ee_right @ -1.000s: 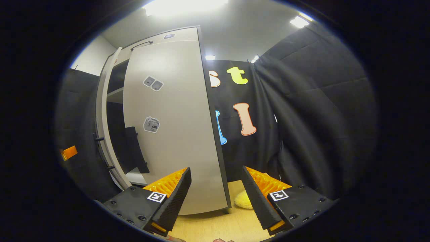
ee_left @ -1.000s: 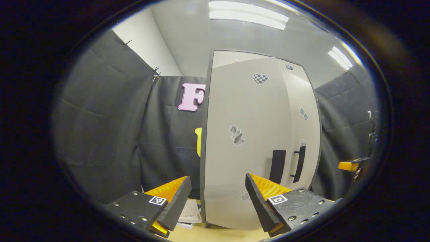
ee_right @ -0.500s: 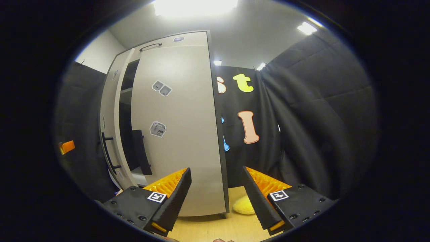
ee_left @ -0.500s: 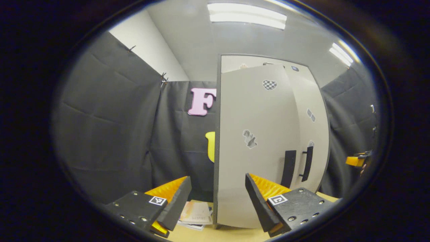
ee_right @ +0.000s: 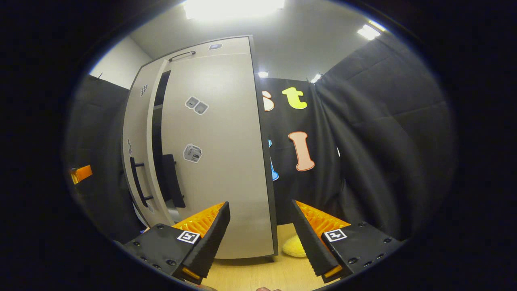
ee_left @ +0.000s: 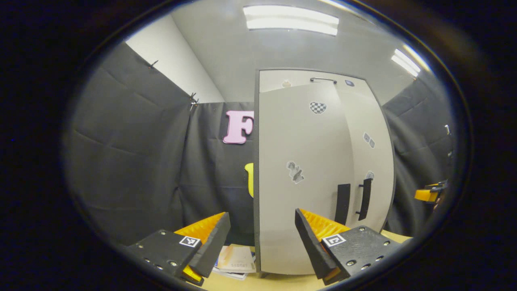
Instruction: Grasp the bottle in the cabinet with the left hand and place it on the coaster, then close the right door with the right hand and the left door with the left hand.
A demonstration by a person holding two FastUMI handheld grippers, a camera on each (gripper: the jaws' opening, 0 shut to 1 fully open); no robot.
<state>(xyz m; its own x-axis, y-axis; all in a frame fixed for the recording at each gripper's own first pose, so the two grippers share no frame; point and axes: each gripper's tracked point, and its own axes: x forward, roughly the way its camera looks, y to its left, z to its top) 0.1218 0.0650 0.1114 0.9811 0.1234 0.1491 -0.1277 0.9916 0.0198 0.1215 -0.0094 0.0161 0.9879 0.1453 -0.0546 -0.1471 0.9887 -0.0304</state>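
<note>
Cabinet [ee_right: 210, 153], pale grey, far end of wooden surface [ee_right: 258, 270]: right door [ee_right: 218, 161] near shut, left door [ee_left: 303, 169] slightly ajar. Bottle, coaster: whereabouts cannot be told. Left gripper [ee_left: 260, 238] and right gripper [ee_right: 258, 234]: fingers spread, empty. Remaining, by judgement: final door closing.

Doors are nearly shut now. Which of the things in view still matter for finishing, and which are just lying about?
Part of the job:
left door, near shut
right door, a dark gap beside it
left gripper, open
right gripper, open

Just lying about:
booklets on the table by the cabinet
yellow soft thing behind the right door
</note>
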